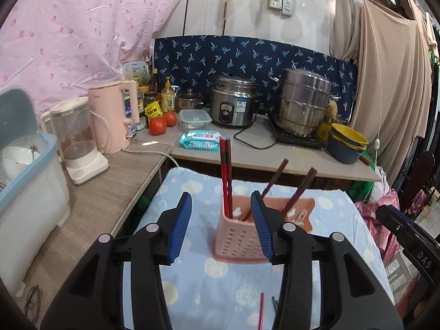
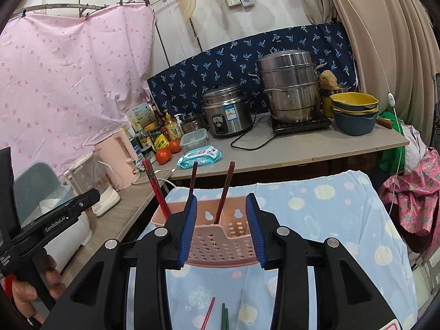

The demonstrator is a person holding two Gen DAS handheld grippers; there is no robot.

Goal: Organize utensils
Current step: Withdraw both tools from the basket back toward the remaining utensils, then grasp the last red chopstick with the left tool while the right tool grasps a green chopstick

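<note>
Pink perforated plastic utensil caddy [image 1: 239,244] stands upright mid-way on table under light-blue dotted cloth [image 1: 338,220], far cloth edge just behind it, bare cloth to right. Four chopsticks stand inside – two red [image 1: 225,176] upright at left end, two dark brown [image 1: 275,181] leaning right. Left claw [image 1: 224,227] open, nothing gripped; right claw [image 2: 221,229] likewise open, caddy beyond its blue pads (touch uncertain). Loose on near cloth: one red chopstick [image 2: 208,313], green pair [image 2: 225,316].

Pink perforated holder [image 1: 239,243] upright on cloth; red chopsticks [image 1: 226,176] standing inside, leaning.
</note>
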